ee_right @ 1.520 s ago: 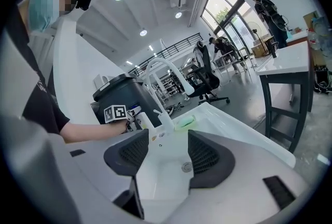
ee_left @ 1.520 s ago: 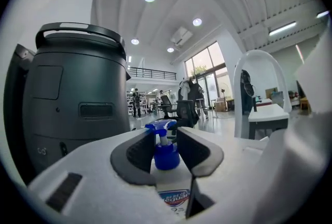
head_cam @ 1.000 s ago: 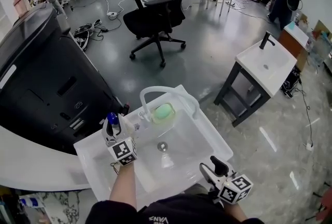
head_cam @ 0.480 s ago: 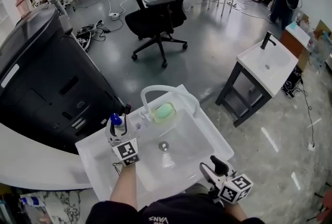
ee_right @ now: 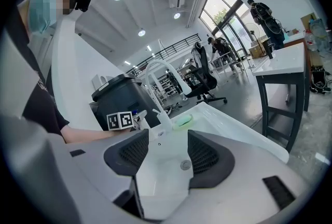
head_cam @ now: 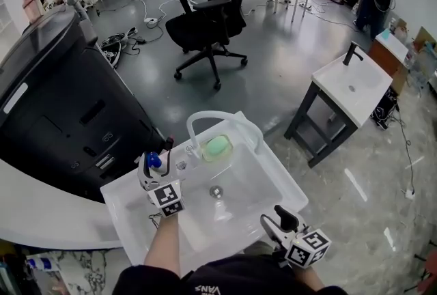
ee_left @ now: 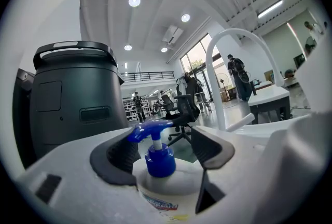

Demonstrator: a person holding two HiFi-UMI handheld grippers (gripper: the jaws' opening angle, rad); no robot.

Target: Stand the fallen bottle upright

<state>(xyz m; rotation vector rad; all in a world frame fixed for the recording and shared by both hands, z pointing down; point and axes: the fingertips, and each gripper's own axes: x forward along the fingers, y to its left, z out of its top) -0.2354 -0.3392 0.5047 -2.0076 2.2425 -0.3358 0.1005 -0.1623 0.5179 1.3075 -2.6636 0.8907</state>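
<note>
A white bottle with a blue pump top (head_cam: 154, 161) stands upright on the left rim of the white sink (head_cam: 270, 167). My left gripper (head_cam: 153, 165) points level at it, and its jaws are opening. In the left gripper view the bottle (ee_left: 157, 161) rises between the two dark pads (ee_left: 120, 159), which stand clear of its neck on both sides. My right gripper (head_cam: 275, 220) hovers at the sink's front right edge. It is open, and the right gripper view shows only the basin between its jaws (ee_right: 167, 155).
A white arched faucet (head_cam: 205, 119) and a green soap dish (head_cam: 218, 147) sit at the sink's back, with the drain (head_cam: 216, 192) in the basin. A big black bin (head_cam: 61, 102) stands to the left, and an office chair (head_cam: 205, 20) and a second washstand (head_cam: 348, 92) stand beyond.
The left gripper's jaws have spread wider around the bottle, which stays upright on the rim. The left hand shifted slightly. The right gripper has not moved.
</note>
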